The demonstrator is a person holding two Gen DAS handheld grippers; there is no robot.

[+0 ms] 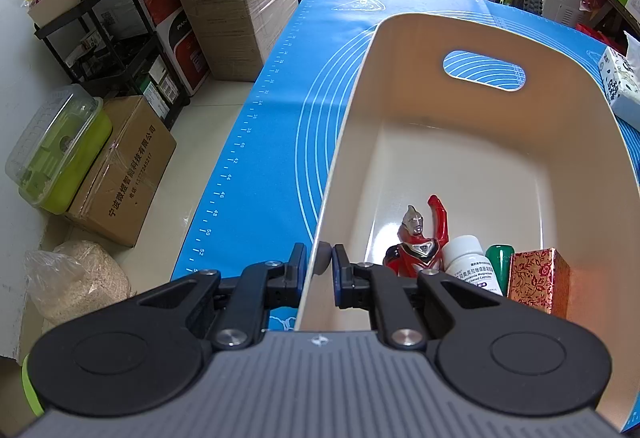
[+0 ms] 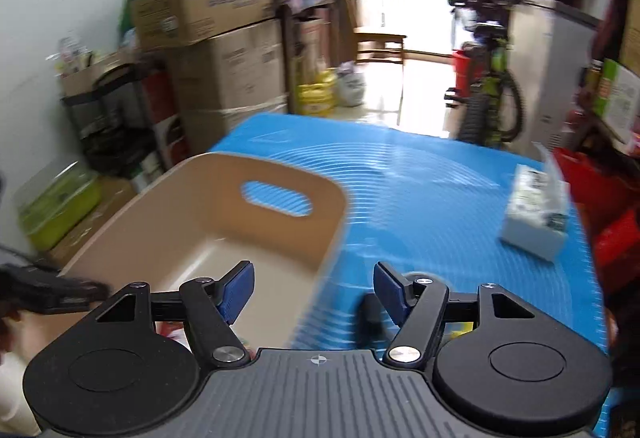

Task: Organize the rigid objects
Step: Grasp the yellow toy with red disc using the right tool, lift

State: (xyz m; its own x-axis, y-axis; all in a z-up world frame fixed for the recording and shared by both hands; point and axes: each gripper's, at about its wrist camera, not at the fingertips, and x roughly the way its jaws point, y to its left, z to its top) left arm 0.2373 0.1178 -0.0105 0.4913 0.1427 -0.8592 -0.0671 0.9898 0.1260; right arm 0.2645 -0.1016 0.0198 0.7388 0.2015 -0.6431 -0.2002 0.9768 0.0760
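my left gripper [image 1: 319, 265] is clamped narrow on the near-left rim of the cream plastic bin with the oval handle cutout [image 1: 460, 37], one pad outside the wall and one inside, so it is steadying the bin on the blue silicone mat with white ring markings [image 1: 256, 141]. my right gripper [image 2: 314, 292] stands wide with nothing between its blue pads; its view is smeared with motion blur and it hangs over the bin's right wall and the mat beside it.

i judge this as the gap between placements: one item is in, and the right hand is free for the next. the next move calls for picking a fresh object off the mat. the white patterned tissue pack [image 2: 536, 213] lies well apart to the right, but it looks soft, so i doubt it belongs; something dark sits just under the right finger, too hidden to name.

inside the bin, packed at the near end: a red and silver hero figurine with one arm raised [image 1: 420, 242], a white pill bottle [image 1: 468, 258] beside it, a green rounded object [image 1: 500, 258] behind that, and a red box with gold floral print [image 1: 538, 278] at the right. the far half of the bin is bare.
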